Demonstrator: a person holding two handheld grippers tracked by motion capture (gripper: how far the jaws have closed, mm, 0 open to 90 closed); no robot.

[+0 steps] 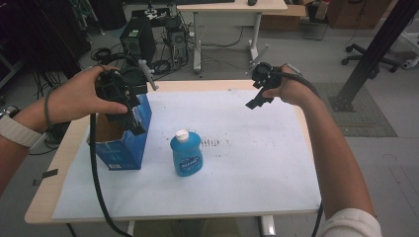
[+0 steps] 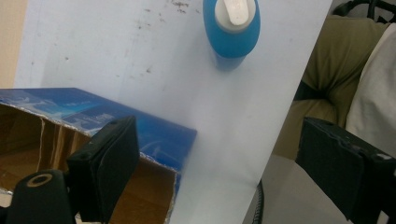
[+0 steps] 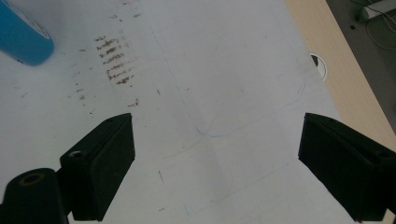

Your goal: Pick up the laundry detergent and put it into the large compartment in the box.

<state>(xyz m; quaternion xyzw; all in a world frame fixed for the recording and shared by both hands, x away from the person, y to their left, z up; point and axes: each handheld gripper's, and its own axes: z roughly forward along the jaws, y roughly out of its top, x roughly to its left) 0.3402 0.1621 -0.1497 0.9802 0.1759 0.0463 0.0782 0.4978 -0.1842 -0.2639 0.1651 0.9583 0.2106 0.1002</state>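
The left gripper (image 1: 129, 111) hangs over the open top of the blue box (image 1: 123, 143), near its right-hand wall, with the person's left hand (image 1: 81, 96) wrapped round its body. Its jaws stand wide apart and released; in the left gripper view one jaw sits above the box's brown cardboard inside (image 2: 28, 144) and the other is out past the box edge, with nothing pinched between them. I cannot tell whether a jaw brushes the box rim.

The box stands upright on the left part of the white sheet (image 1: 247, 163) that covers the desk (image 1: 47, 192), its top flaps torn open. Just beside it, to its right and not touching, stands the blue bottle (image 1: 187, 154) with a white cap (image 1: 182, 135), upright, near the middle of the sheet. In the left gripper view the bottle (image 2: 232, 30) shows from above, well clear of the jaws.

The right gripper (image 1: 259, 98) is held up over the far right part of the sheet, well apart from both bottle and box, in the person's right hand (image 1: 289, 89). Its jaws are also spread wide and hold nothing; the right gripper view looks down on bare sheet with some brown smudges (image 3: 114, 63) and a corner of the bottle (image 3: 21, 35) at the upper left.

A black cable (image 1: 96, 177) trails from the left gripper down over the front edge of the desk.
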